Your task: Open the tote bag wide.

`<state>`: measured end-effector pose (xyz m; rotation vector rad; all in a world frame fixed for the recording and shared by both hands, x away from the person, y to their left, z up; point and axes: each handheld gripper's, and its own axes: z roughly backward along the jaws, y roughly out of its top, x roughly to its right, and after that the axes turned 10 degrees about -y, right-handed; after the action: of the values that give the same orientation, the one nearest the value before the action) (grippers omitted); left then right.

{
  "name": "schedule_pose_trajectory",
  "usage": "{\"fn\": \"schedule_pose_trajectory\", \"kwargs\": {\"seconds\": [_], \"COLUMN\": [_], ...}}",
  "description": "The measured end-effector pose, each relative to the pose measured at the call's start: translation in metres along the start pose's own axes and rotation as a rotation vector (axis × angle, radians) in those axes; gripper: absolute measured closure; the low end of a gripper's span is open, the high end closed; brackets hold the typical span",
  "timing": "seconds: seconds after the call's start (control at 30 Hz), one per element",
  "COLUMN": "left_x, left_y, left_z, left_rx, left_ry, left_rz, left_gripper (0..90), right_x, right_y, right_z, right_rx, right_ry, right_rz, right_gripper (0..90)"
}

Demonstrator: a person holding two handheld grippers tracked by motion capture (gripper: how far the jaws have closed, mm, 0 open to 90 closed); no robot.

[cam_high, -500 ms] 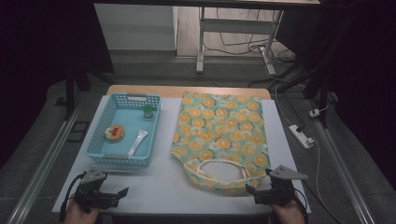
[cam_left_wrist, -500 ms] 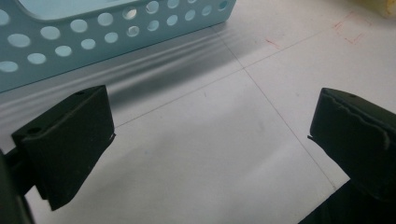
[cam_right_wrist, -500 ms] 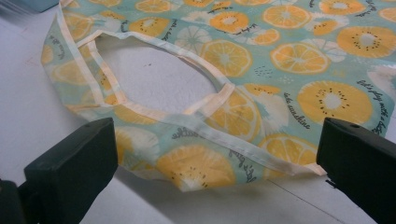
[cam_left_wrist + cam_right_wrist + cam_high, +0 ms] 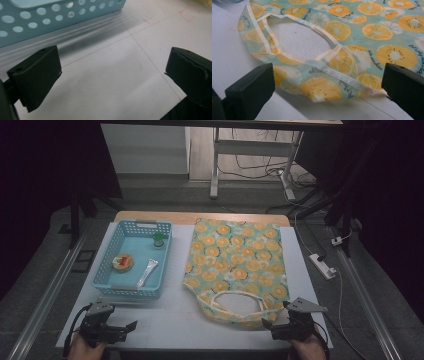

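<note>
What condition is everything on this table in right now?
Bag: flat on the table, handles toward the person.
Basket: upright, holding three small items.
Left hand-held gripper: open, holding nothing.
Right hand-held gripper: open, holding nothing, at the bag's near edge.

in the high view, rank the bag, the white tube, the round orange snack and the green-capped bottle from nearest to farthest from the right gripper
From the right gripper, open at the table's near right edge:
1. Bag: its handle end lies just ahead of the jaws.
2. White tube: near right part of the blue basket.
3. Round orange snack: basket's left side.
4. Green-capped bottle: basket's far end.
</note>
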<state>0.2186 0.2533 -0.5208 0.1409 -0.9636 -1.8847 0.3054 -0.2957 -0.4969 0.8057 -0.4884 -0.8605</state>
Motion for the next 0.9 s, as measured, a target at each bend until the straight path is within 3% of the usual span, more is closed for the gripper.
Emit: {"fn": "schedule_pose_trajectory", "kwargs": {"seconds": [0.4, 0.9], "left_x": [0.0001, -0.0038], "left_y": [0.0008, -0.0002], "left_z": [-0.0021, 0.0001], "left_rx": [-0.018, -0.001], "left_ry": [-0.016, -0.039], "left_rz": [-0.009, 0.015], "left_gripper": [1.7, 1.8], "right_x": [-0.0017, -0.0047], "right_y": [0.0008, 0.0087], "right_z": [-0.0010, 0.0023], "right_rx": [-0.006, -0.001], "right_ry": [0.018, 0.032], "right_rz": [0.022, 0.054], "right_gripper": [0.0, 0.0]}}
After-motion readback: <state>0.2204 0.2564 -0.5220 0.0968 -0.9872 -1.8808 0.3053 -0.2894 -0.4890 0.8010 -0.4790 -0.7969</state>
